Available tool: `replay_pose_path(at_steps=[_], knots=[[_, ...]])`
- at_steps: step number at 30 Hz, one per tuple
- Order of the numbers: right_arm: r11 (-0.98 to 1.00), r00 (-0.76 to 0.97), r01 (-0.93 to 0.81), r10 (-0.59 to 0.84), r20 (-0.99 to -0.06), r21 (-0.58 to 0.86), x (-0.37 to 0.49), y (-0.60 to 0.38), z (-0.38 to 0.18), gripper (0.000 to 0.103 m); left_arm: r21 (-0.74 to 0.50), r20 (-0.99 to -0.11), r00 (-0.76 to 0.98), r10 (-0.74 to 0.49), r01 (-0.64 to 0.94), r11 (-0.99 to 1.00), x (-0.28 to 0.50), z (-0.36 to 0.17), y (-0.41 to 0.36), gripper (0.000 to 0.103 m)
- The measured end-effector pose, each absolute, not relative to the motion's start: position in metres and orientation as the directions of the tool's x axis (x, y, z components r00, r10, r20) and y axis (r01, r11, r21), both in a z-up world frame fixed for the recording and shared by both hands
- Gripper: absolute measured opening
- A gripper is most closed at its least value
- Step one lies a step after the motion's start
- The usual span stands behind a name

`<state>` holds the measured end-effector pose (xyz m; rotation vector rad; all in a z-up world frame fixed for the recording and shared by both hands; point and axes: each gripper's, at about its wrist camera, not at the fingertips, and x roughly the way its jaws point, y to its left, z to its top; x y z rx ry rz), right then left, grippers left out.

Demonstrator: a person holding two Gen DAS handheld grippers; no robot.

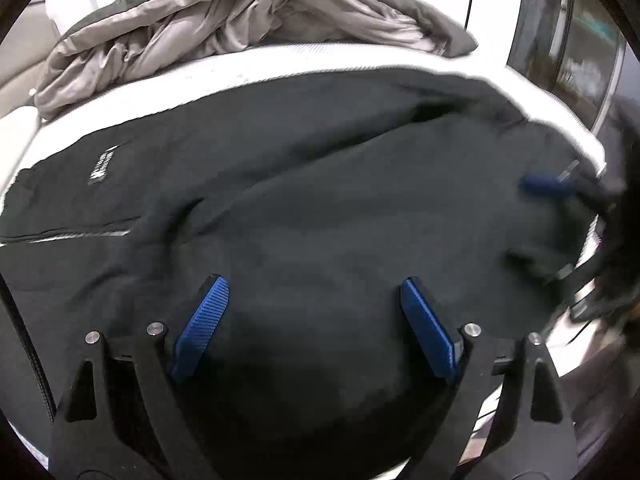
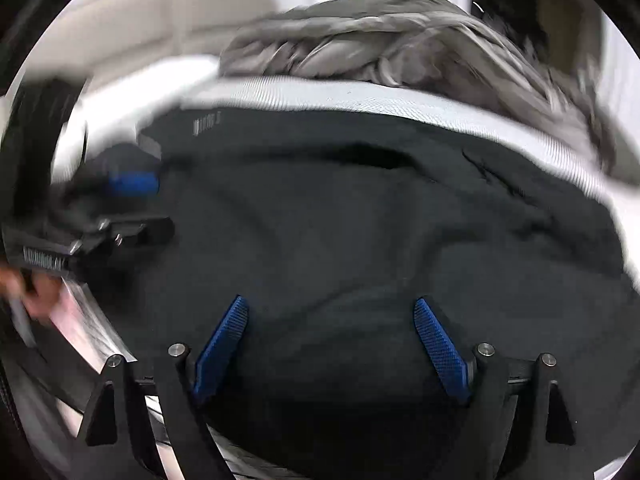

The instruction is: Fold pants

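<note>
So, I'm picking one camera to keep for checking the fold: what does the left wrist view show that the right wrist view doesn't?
Only the left wrist view: a light stripe low on the pants' left side, and a glass door at the far right.

Only the right wrist view: a hand at the left edge, blurred.

Both: the dark pants on the white bed, their small printed logo, the crumpled grey blanket behind, and the left gripper and right gripper with open jaws over the cloth.

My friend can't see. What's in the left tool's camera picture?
Dark pants lie spread across a white bed. The left tool hangs open just above them, holding nothing. A rumpled grey blanket sits behind, and the right tool shows blurred at the right edge.
</note>
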<state>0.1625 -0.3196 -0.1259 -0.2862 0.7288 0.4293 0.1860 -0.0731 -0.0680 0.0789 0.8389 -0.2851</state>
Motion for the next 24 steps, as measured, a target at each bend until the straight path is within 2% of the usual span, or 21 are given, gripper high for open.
replay_pose_path(at_steps=[3, 5, 7, 8, 10, 13, 16, 18, 22, 24], knots=[[0.877, 0.696, -0.452, 0.233, -0.679, -0.162, 0.156, -0.352, -0.129, 0.087, -0.079, -0.731, 0.639, -0.239, 0.269, 0.960, 0.175, -0.068, -0.037, 0.090], [0.936, 0.725, -0.321, 0.143, -0.674, -0.147, 0.161, -0.408, -0.126, 0.088, -0.054, -0.732, 0.654, -0.191, 0.223, 0.973, 0.168, -0.071, -0.011, 0.090], [0.975, 0.739, -0.124, -0.032, -0.673, -0.183, 0.164, -0.468, -0.129, 0.088, -0.040, -0.733, 0.664, -0.147, 0.174, 0.984, 0.162, -0.074, 0.014, 0.092], [0.982, 0.728, -0.100, -0.038, -0.685, -0.161, 0.165, -0.484, -0.130, 0.086, -0.050, -0.732, 0.665, -0.144, 0.159, 0.986, 0.157, -0.073, 0.023, 0.092], [0.990, 0.708, -0.123, 0.043, -0.705, -0.063, 0.163, -0.503, -0.128, 0.087, -0.062, -0.729, 0.669, -0.143, 0.144, 0.988, 0.158, -0.071, 0.032, 0.092], [0.982, 0.733, -0.097, -0.041, -0.679, -0.164, 0.162, -0.476, -0.117, 0.088, -0.058, -0.713, 0.687, -0.138, 0.139, 0.989, 0.162, -0.057, 0.021, 0.092], [0.982, 0.759, -0.178, 0.096, -0.644, -0.063, 0.167, -0.434, -0.101, 0.088, -0.063, -0.691, 0.693, -0.205, 0.225, 0.972, 0.181, -0.044, -0.020, 0.093], [0.966, 0.745, -0.260, 0.191, -0.639, -0.014, 0.180, -0.396, -0.094, 0.088, -0.046, -0.707, 0.669, -0.228, 0.278, 0.960, 0.201, -0.043, -0.059, 0.093], [0.914, 0.635, -0.405, 0.290, -0.716, 0.012, 0.215, -0.328, -0.110, 0.088, 0.005, -0.786, 0.590, -0.187, 0.309, 0.951, 0.230, -0.065, -0.099, 0.093], [0.903, 0.606, -0.429, 0.261, -0.751, -0.033, 0.224, -0.322, -0.120, 0.088, -0.047, -0.797, 0.565, -0.214, 0.296, 0.954, 0.231, -0.075, -0.084, 0.093]])
